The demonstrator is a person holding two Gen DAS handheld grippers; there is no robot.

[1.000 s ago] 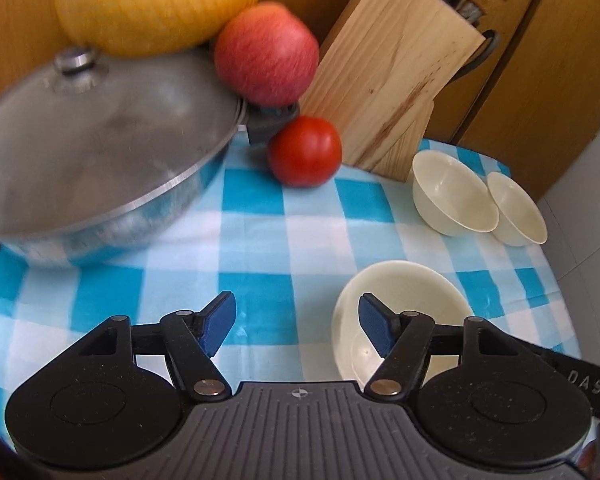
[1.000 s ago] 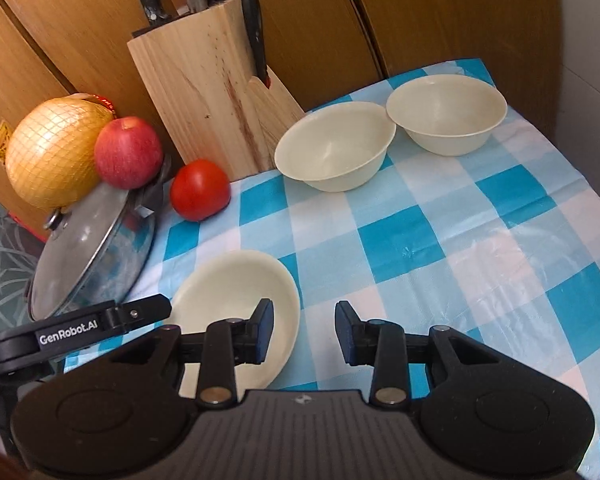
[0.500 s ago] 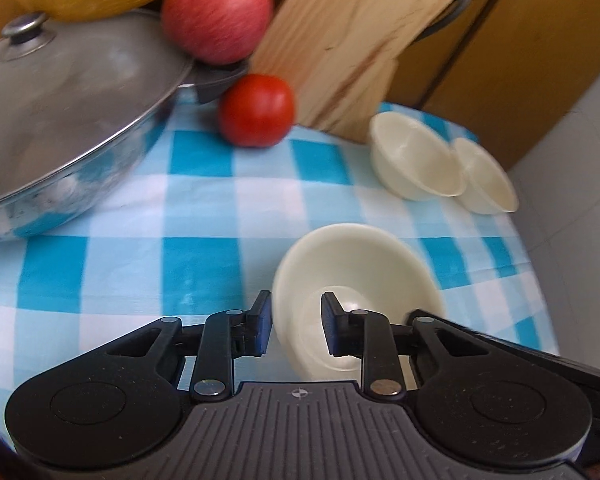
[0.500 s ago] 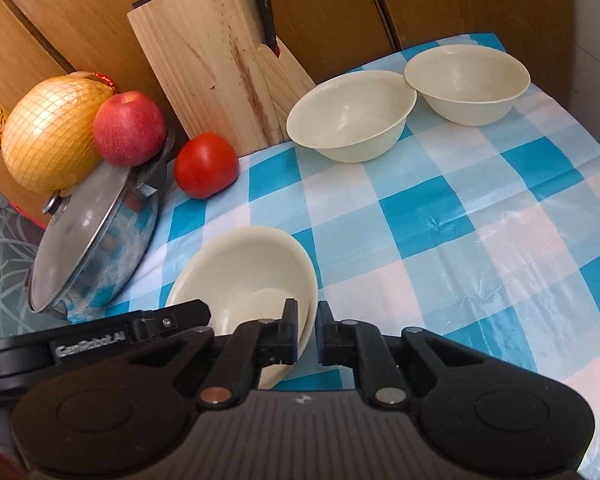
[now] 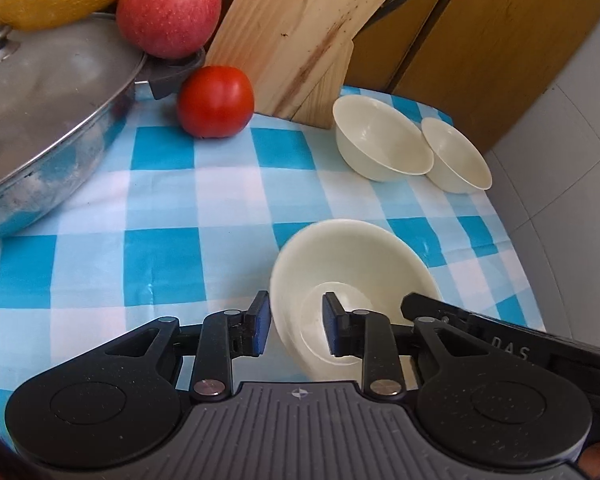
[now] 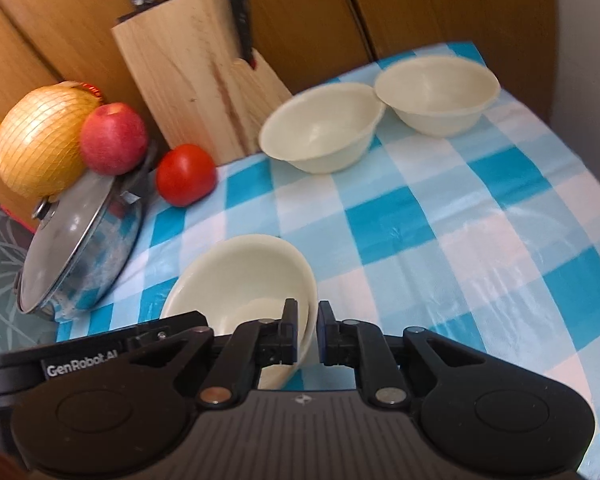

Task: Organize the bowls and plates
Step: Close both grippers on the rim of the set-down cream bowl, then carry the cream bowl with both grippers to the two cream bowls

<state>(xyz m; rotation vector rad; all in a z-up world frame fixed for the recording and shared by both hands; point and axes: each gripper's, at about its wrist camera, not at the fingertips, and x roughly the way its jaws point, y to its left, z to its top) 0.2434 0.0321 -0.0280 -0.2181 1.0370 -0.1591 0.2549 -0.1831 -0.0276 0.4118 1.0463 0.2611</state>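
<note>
A cream bowl (image 5: 352, 264) is tilted above the checked cloth, also in the right wrist view (image 6: 244, 276). My right gripper (image 6: 305, 334) is shut on its right rim. My left gripper (image 5: 294, 328) straddles the bowl's left rim, jaws partly apart, one pad (image 5: 332, 320) inside the bowl and one pad (image 5: 260, 320) outside, not pressing. Two more cream bowls (image 5: 380, 140) (image 5: 456, 156) stand side by side at the back right, also in the right wrist view (image 6: 320, 136) (image 6: 436, 92).
A lidded steel pan (image 5: 40, 120) is at the left with an apple (image 5: 168, 4) and a netted pomelo (image 6: 40, 140) on it. A tomato (image 5: 216, 100) and a wooden knife block (image 5: 300, 36) stand behind. The table edge (image 5: 516, 240) runs along the right.
My left gripper's jaws have opened somewhat from the bowl's rim. My right gripper stays clamped on the bowl and has lifted and tilted it.
</note>
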